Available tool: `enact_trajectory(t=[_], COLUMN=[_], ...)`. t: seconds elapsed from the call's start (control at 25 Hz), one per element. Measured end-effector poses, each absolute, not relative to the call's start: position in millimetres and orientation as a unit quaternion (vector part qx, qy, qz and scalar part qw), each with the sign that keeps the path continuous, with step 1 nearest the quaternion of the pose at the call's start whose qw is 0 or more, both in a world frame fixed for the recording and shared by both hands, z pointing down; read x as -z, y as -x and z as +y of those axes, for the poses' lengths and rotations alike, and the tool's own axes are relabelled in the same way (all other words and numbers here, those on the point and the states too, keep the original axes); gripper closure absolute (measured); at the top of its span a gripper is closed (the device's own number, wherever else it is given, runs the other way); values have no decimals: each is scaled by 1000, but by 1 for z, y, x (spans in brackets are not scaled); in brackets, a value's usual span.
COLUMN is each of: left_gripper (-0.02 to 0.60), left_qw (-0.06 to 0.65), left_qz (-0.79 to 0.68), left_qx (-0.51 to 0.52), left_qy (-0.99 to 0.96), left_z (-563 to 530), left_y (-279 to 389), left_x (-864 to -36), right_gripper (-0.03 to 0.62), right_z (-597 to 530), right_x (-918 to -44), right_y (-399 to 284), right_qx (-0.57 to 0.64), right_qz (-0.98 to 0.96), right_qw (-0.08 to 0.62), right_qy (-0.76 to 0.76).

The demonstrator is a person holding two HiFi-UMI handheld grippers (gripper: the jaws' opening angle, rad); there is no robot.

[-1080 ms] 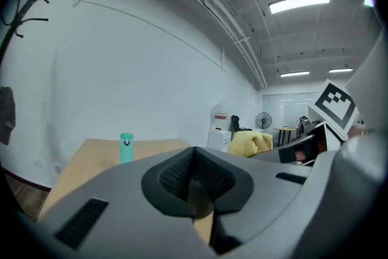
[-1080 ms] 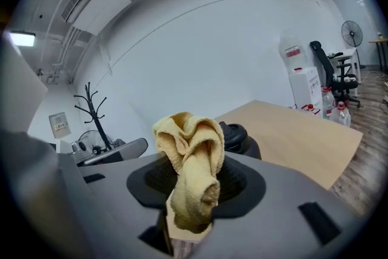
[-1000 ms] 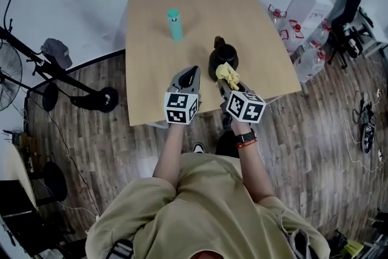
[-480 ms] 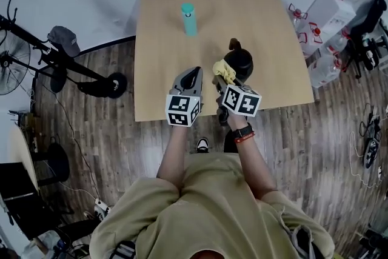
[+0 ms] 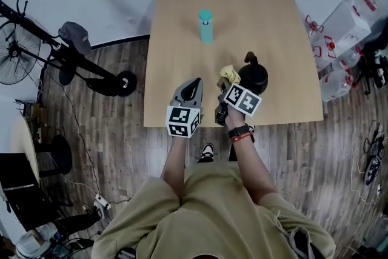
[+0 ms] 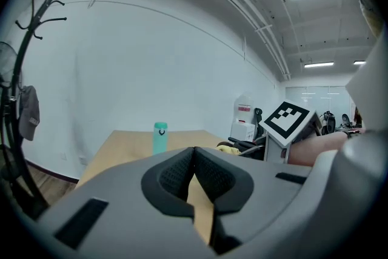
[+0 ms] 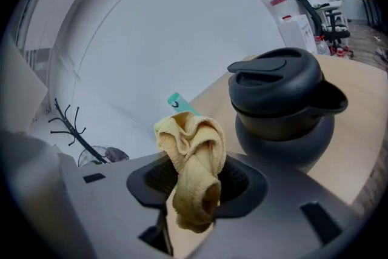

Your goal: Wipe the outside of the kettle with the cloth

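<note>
Presently the wiping is reading as under way but unfinished. The right gripper (image 7: 194, 186) is clamping the bunched yellow cloth (image 7: 193, 148) just beside the left flank of the black kettle (image 5: 253, 77), which is standing near the front edge of the table (image 5: 182, 39); contact is not confirmable. The left gripper (image 6: 194, 178) is idling, jaws together on nothing. Against a second ago, the cloth is sitting round the kettle's left side, not over its near face.

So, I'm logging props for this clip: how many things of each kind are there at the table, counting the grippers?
Black kettle: 1
Teal bottle: 1
Yellow cloth: 1, clamped in the right gripper
Grippers: 2, that one and the left gripper, shut with nothing in it
Total: 5
</note>
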State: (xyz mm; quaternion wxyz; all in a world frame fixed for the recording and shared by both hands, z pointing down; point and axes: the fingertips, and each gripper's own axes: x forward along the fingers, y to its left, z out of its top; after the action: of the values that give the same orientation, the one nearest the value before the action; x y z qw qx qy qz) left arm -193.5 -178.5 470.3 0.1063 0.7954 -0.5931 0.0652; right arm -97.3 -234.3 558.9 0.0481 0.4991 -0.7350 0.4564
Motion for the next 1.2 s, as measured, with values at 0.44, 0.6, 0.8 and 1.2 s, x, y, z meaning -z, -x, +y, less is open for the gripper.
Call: enact_trajectory(t=[0.44,0.6,0.8,1.2], left_gripper=[557,557,557,557], left_qw=[108,108,106,104], left_qz=[-592,-590,-581,-568], left_qx=[-70,-72,-72,-78], left_qy=[-795,-797,-803,-813], left_z=[-185,-183,-182,-175], left_y=[211,210,203,186], left_x=[-479,-481,-482,-485], right_gripper=[424,427,427,427], right_z=[-258,-257,-251,-232], right_x=[-580,-586,-590,-596], right_y=[99,97,84,78], right_qx=[-503,-504,-520,-524], right_qz=[-669,-669,-647,-647], right_qw=[-46,-45,-62,-61], right_qy=[-545,-544,-554,-551])
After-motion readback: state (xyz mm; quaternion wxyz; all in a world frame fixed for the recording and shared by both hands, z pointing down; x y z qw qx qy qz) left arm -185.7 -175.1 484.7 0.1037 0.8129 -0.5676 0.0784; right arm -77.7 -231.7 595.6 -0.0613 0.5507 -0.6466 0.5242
